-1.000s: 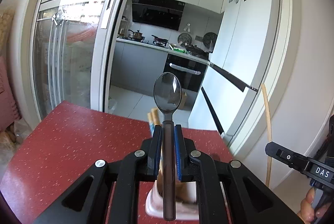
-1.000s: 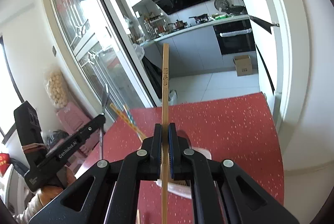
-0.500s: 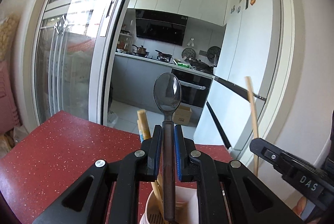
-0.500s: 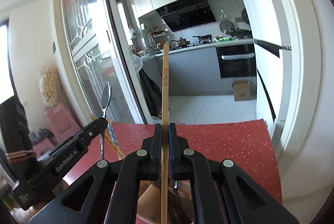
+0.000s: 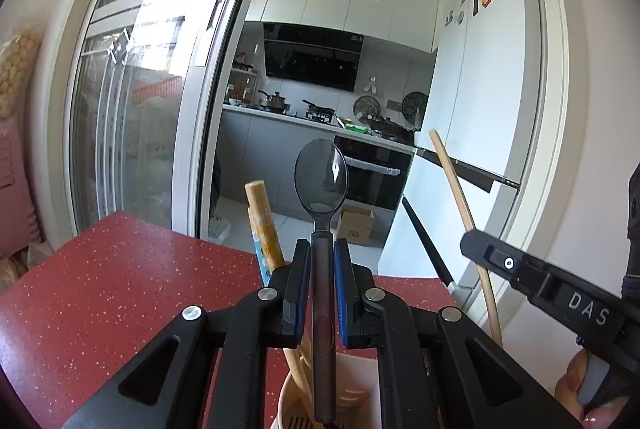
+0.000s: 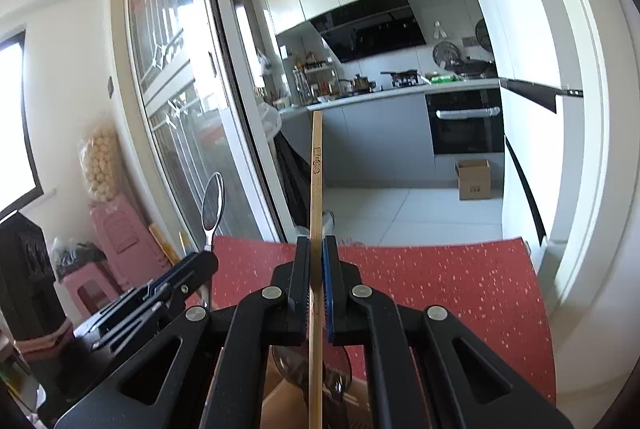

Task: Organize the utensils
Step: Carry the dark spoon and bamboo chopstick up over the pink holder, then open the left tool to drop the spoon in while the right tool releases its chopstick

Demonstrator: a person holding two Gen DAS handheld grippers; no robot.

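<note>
1. Your left gripper (image 5: 322,285) points nearly level, tipped slightly down, over the near edge of the red table (image 5: 120,281). Its blue pads are clenched on the handle of one dark spoon (image 5: 321,185), which stands upright with its bowl up and its handle end reaching down into the mouth of the beige utensil holder (image 5: 360,381) right below the gripper.

2. Your right gripper (image 6: 316,289) also points a little below level, toward the table's far edge (image 6: 440,269). Its pads are clenched on one wooden chopstick (image 6: 316,165), held upright; the lower end runs down in front of the holder (image 6: 280,397), but whether it is inside you cannot tell from this view.

3. From the left wrist view, your right gripper (image 5: 532,281) sits just beside the holder on the right side, with its chopstick (image 5: 460,197) leaning slightly left at the top; a bit of your right hand (image 5: 576,381) shows under it.

4. From the right wrist view, your left gripper (image 6: 176,281) is at the left, the spoon (image 6: 213,201) rising from it.

5. Count: one spoon, one held chopstick, one holder. Inside the holder already stand at least two wooden sticks (image 5: 262,225), one with a blue printed band; the exact number is hidden by the gripper.

6. One cardboard box (image 6: 474,179) sits on the kitchen floor beyond the table.
</note>
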